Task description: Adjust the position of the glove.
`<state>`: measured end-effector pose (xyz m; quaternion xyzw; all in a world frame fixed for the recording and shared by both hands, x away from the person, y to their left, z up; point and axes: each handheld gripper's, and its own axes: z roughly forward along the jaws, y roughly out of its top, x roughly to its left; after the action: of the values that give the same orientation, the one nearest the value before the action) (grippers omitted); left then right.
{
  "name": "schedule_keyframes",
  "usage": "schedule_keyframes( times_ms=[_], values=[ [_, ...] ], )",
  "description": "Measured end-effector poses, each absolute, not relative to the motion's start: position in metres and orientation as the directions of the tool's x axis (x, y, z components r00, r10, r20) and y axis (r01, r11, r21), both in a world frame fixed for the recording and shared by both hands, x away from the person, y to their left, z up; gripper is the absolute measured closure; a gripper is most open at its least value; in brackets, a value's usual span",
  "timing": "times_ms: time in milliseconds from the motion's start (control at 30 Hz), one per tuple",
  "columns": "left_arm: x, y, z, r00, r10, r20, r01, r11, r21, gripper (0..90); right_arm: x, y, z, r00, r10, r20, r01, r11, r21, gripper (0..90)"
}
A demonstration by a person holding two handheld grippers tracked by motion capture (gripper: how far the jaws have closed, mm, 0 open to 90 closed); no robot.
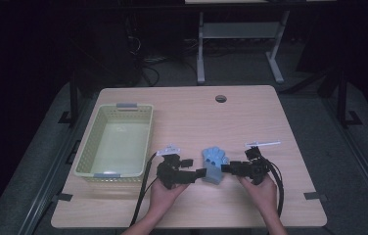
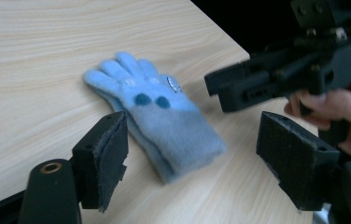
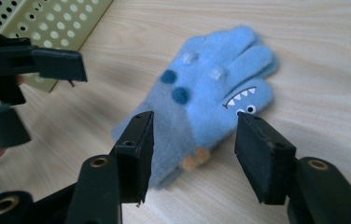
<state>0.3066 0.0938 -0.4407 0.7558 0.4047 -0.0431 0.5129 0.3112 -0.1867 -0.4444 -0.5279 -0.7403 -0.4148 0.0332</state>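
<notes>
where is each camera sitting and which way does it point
High view: fixed above the person's side, looking forward and down on the table; forearms, hands, left tongs and right tongs show, flanking the blue glove.
Left gripper view: rides the left tongs, looking along open jaws at the glove; the right hand shows.
Right gripper view: rides the right tongs, jaws apart over the glove, basket beyond.
Shared: all three show the glove.
</notes>
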Motion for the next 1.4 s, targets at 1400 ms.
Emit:
schedule_keyframes(
  times_ms=[1400],
  values=[
    [0.339,0.080,-0.484,0.350,0.548,-0.760,0.915,-0.027,0.403,52.1,0.303,-0.192,-0.485,-0.257,0.648,0.717,0.881,-0.147,0.449,54.7]
  ],
)
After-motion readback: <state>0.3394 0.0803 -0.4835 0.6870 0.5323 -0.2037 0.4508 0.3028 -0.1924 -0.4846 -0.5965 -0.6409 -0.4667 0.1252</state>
